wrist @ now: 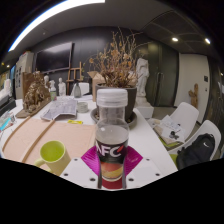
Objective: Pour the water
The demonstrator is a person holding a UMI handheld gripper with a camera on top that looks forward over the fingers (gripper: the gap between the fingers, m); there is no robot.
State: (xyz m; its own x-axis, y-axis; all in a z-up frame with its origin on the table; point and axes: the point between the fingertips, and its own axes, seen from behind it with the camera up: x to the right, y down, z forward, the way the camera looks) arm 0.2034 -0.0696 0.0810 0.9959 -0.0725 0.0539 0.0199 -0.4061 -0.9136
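Holding a clear bottle [112, 135] upright, the hand-held gripper [112, 165] is clamping it at the lower body, both pink pads [92, 162] pressing on either side of the label. Bottle is showing a white cap, orange-tinted liquid low down and a red label with white letters. It is sitting between the fingers, filling the middle of the view and blocking what lies straight ahead.

Tabletop [75, 140] is spreading out below, pale with a tan round area on the left. Its near edge is curving just under the fingers, right edge running off toward a white chair [182, 122]. A green cup [52, 153] is standing on the tabletop just left of the bottle, close to the near edge, apart from the fingers. Open room is lying between the cup and the far clutter.

Beyond the bottle a dried plant in a pot [120, 65] is standing. Crumpled paper [60, 108] and small bottles [62, 88] are crowding the far left. A dark bag [196, 150] is sitting to the right.
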